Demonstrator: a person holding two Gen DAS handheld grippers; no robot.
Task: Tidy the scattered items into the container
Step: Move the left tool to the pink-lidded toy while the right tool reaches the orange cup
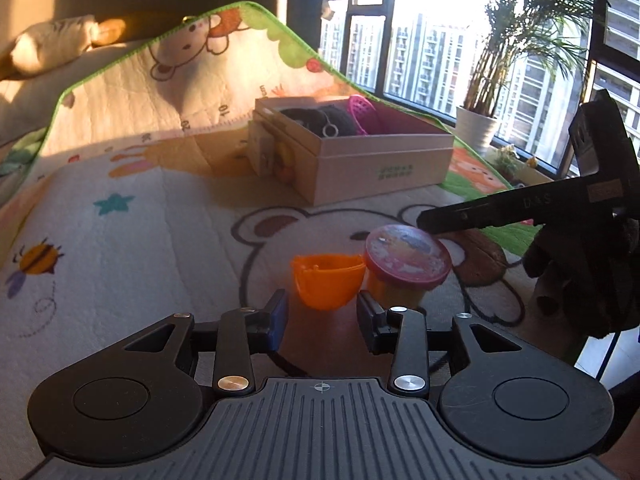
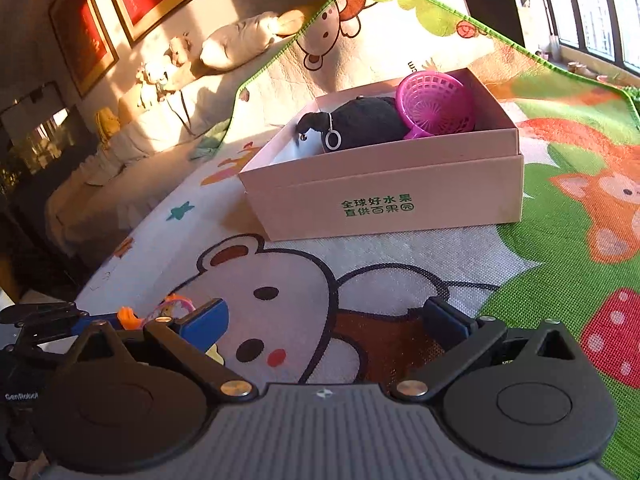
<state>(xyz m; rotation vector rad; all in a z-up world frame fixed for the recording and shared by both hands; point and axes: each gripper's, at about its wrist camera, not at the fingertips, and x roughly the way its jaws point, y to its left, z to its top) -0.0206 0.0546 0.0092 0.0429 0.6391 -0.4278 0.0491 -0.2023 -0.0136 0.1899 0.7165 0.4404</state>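
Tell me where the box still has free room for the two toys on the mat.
In the box, bare floor shows at the left end, beside the black plush. The right end is crowded by the pink basket.

A cartoon play mat (image 1: 160, 240) with a green edge carries everything. Just ahead of the left claw (image 1: 322, 314) an orange cup (image 1: 326, 280) and a pink-lidded tub (image 1: 406, 266) lie touching on the printed bear. Farther ahead, well apart from both claws, a pink box (image 2: 392, 196) stands on the mat.
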